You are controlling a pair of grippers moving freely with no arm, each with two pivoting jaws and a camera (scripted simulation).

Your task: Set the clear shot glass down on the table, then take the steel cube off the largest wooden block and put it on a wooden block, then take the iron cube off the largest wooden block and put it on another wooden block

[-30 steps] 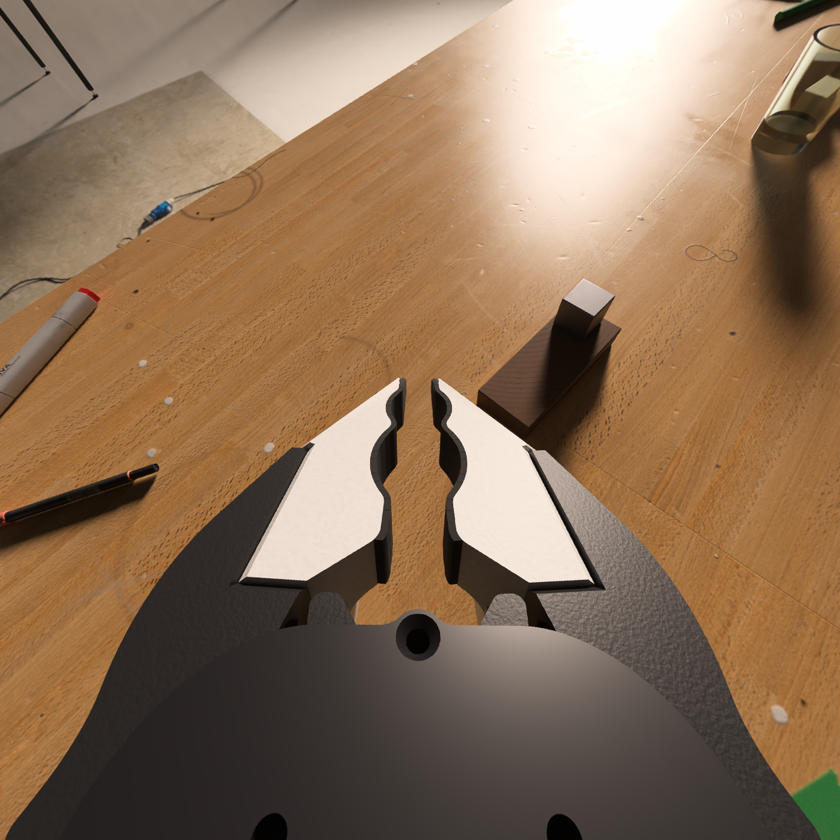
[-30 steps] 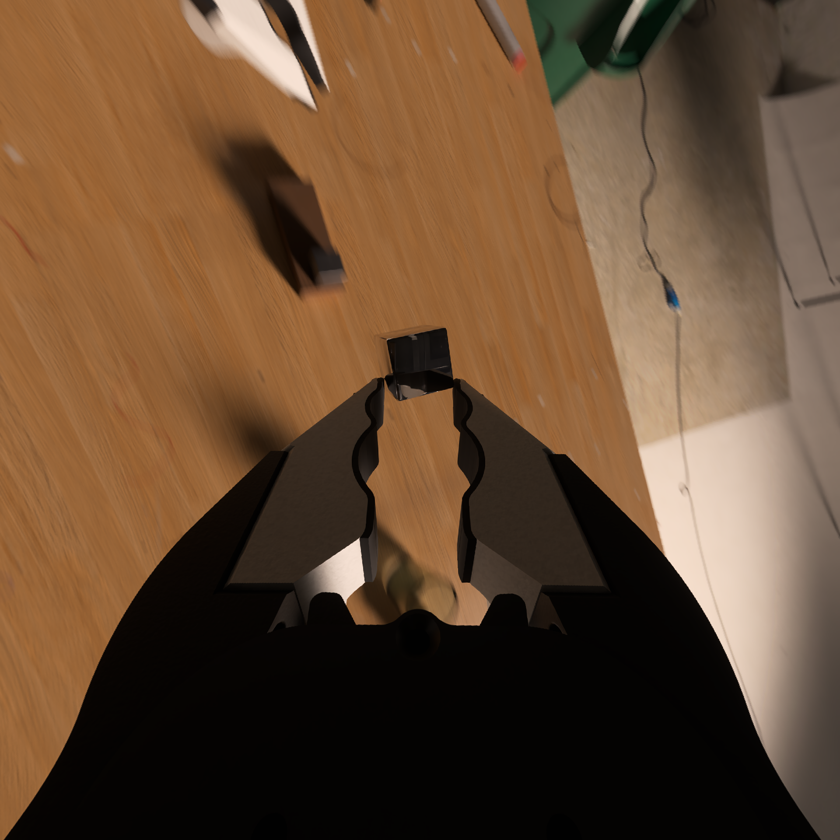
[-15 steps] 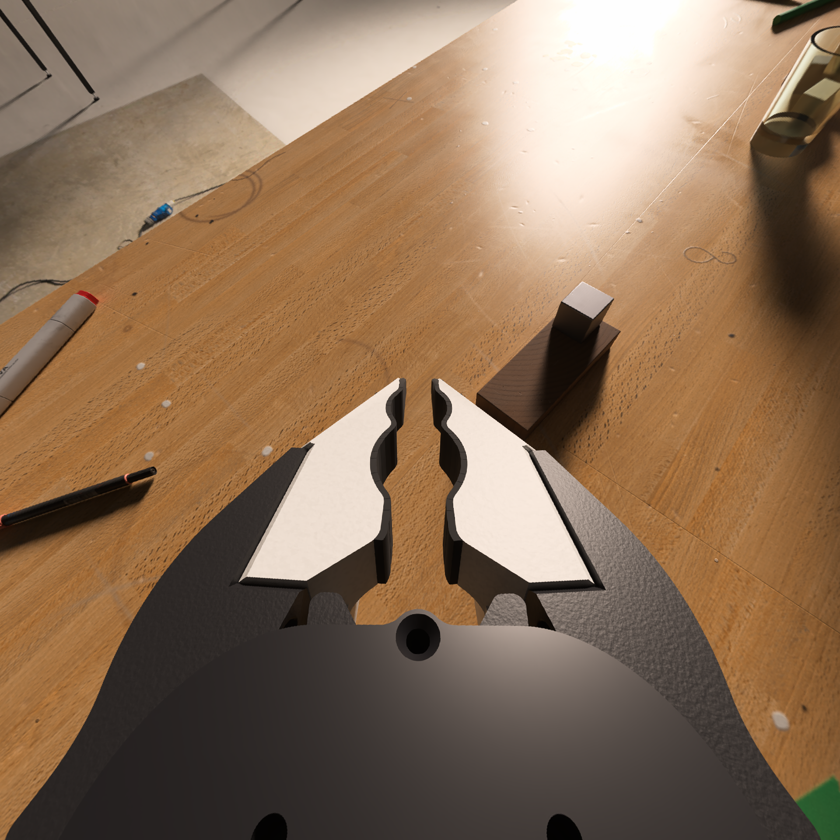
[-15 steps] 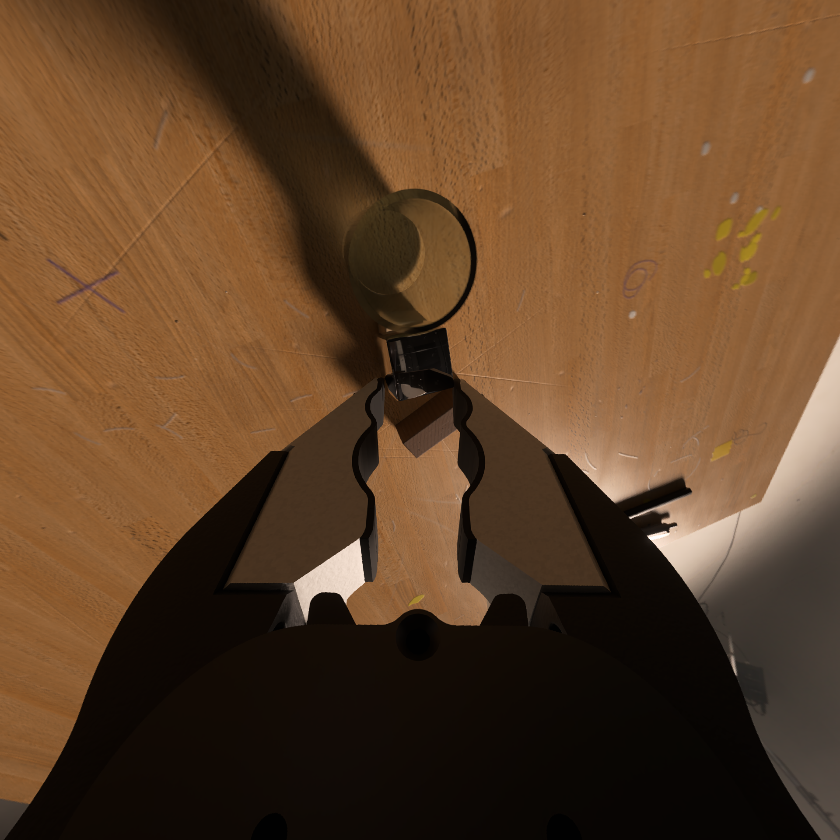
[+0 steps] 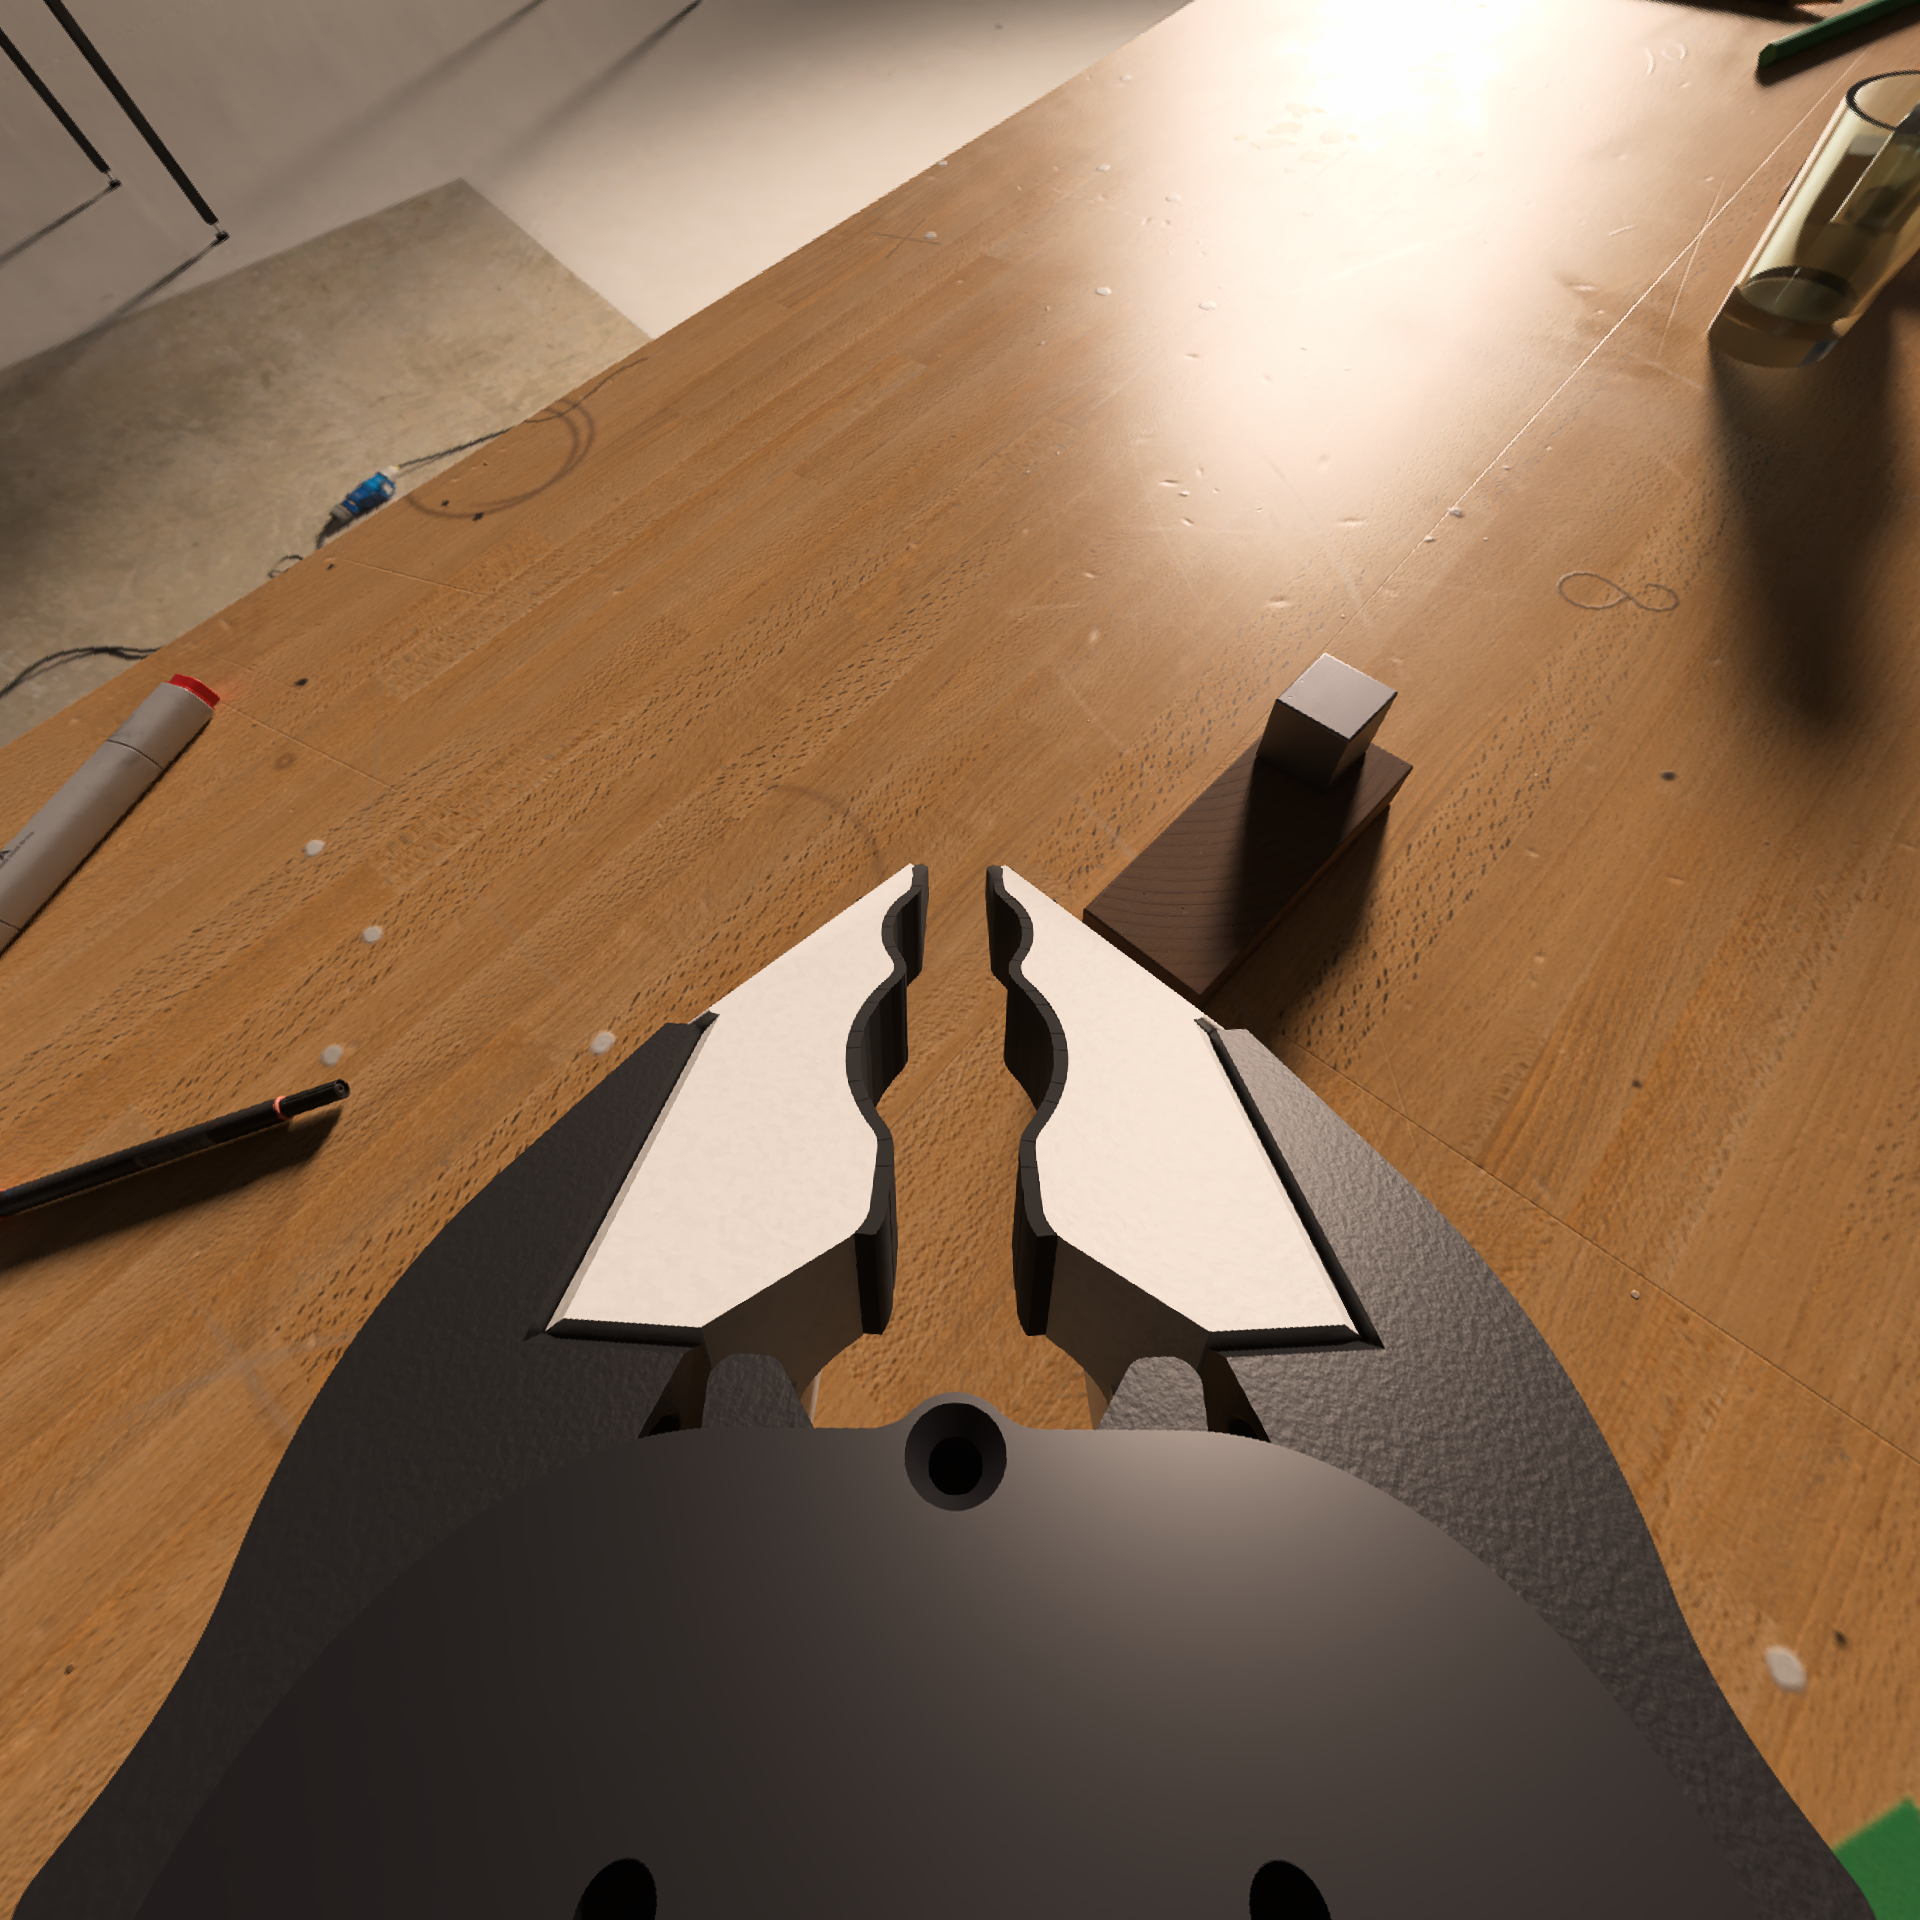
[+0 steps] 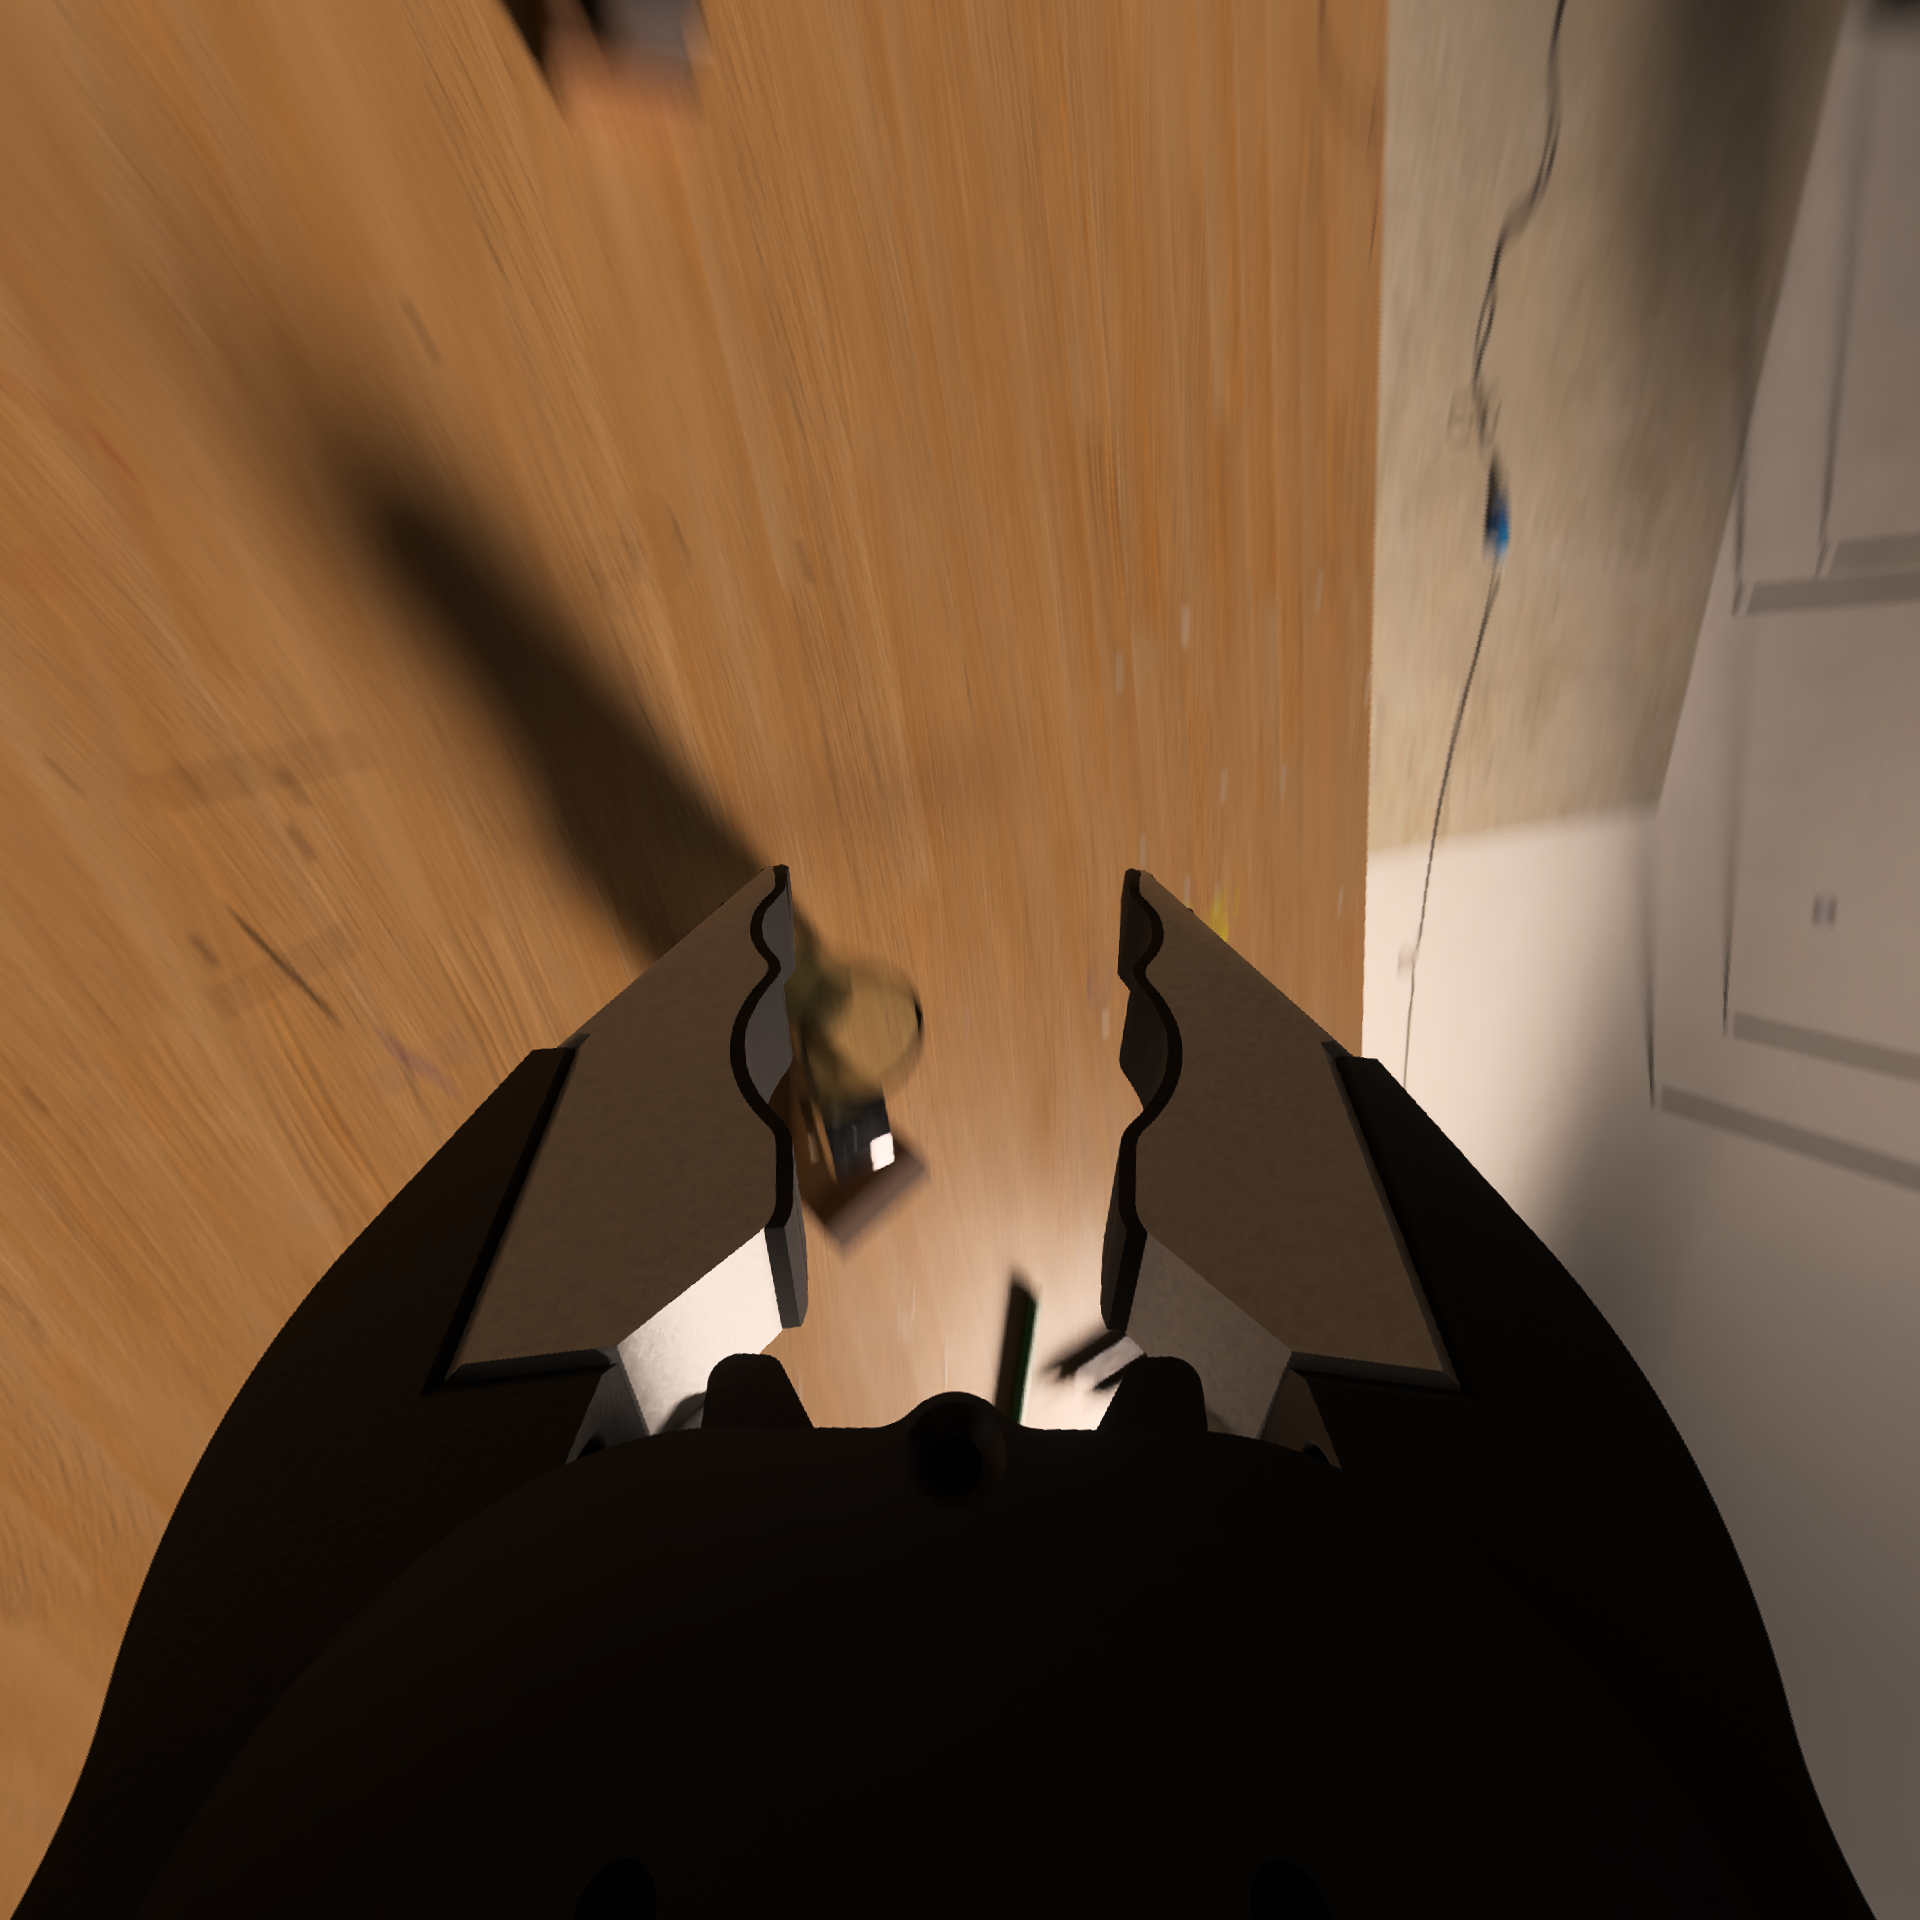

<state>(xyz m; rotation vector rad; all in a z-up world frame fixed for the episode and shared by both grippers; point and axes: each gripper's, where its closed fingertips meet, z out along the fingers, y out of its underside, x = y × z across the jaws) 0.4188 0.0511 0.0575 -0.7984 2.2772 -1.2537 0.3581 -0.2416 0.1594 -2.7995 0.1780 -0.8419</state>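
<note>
In the left wrist view a grey metal cube [image 5: 1330, 717] sits on the far end of a dark wooden block [image 5: 1236, 883], just right of my left gripper [image 5: 956, 878]. That gripper is shut and empty, with only a narrow slit between its fingers. The clear shot glass [image 5: 1839, 229] stands on the table at the far right. My right gripper [image 6: 956, 883] is open and empty above the table. Below it, in a blurred view, the shot glass [image 6: 862, 1018] stands next to a dark cube [image 6: 868, 1143], which rests on a small wooden block [image 6: 868, 1210].
A white marker with a red cap [image 5: 94, 790] and a black pencil [image 5: 166, 1143] lie left of the left gripper. A green pencil [image 6: 1023, 1351] lies near the small block. The table edge [image 6: 1371, 623] runs along the right, with floor and a cable [image 6: 1496, 520] beyond.
My right gripper has opened and let go of the dark cube, which now rests on the small wooden block beside the glass. Its view has swung fast. The left gripper has not moved.
</note>
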